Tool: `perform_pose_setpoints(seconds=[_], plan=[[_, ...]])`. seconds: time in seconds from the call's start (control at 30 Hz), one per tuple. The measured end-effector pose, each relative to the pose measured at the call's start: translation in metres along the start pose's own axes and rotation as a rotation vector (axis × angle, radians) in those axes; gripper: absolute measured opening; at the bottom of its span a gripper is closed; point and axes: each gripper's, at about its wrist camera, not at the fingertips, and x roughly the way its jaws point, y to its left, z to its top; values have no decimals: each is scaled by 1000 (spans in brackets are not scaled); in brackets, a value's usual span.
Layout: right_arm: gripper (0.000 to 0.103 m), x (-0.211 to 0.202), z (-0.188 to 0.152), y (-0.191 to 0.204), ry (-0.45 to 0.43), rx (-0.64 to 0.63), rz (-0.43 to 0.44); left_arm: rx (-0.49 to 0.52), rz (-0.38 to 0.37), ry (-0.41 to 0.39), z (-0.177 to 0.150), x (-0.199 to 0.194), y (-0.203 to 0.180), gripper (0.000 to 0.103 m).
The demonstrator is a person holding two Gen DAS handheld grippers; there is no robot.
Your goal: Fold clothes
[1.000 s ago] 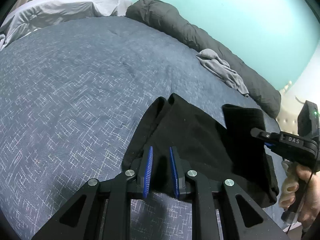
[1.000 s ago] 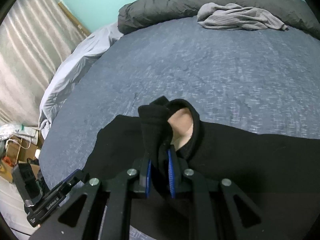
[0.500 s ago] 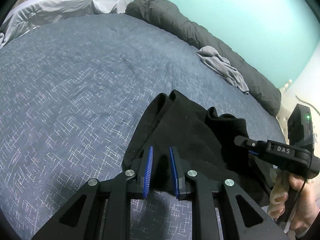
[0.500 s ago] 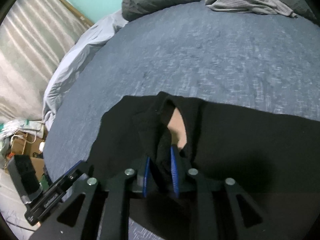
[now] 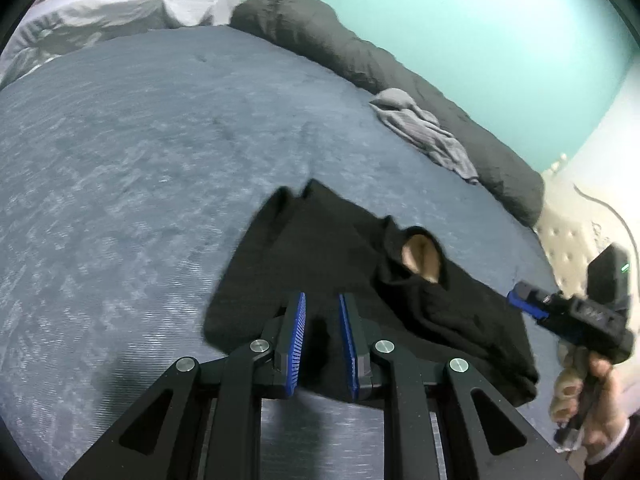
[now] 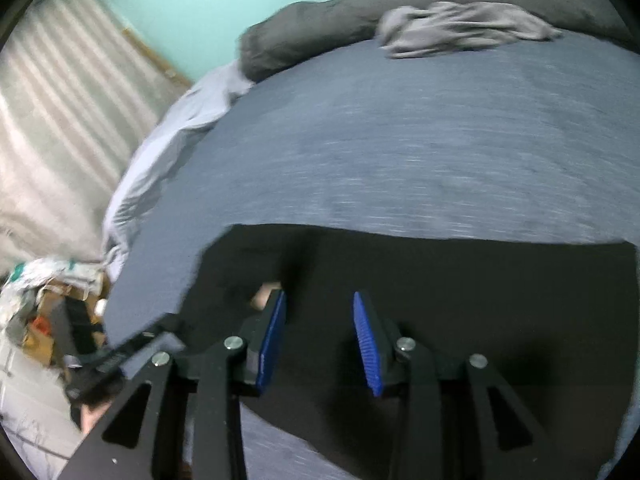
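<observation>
- The blue-grey bed cover (image 5: 140, 168) spans the bed; a dark grey duvet (image 5: 360, 60) lies along the teal wall.
- The black garment (image 5: 320, 248) lies at the near edge of the bed cover.
- My left gripper (image 5: 322, 344) has its pads narrowly apart over the garment's near edge; grip cannot be confirmed.
- My right gripper (image 6: 320, 336) is wide apart above the garment, holding nothing.

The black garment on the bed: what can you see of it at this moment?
The black garment looks like a soft knit sweater, lying mostly flat on the blue-grey bedspread near its front edge. A bunched sleeve lies across it, its cuff opening showing a tan lining. The left gripper is at its near hem; whether it pinches cloth is unclear. The right gripper is open above it.
</observation>
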Motion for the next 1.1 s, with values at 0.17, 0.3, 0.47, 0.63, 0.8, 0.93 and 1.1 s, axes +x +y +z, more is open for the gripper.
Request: perform_pose_setpoints(seconds=[0.17,0.3,0.47,0.63,0.8,0.93,1.1], plan=[[39,-26,-8,-55,-33,44,-101,70,-30,22,-1,14,-35,42],[39,-34,-18,-90,-50,116,-94,152,-44,46,-3,29,-71,42],[40,-41,-24,-110,-78,142,-85,249,9,83,-10,53,-102,43],[40,-44,-30,-123,-99,143,-50,326,90,107,-18,71,-117,48],[40,-48,-39,-142,-122,180,12,422,199,100,-21,85,-126,48],[40,-50,-41,-153,-143,218,42,430,217,93,-21,91,-128,48],[40,-51,-40,-156,-148,228,69,379,213,83,-18,91,-123,20]])
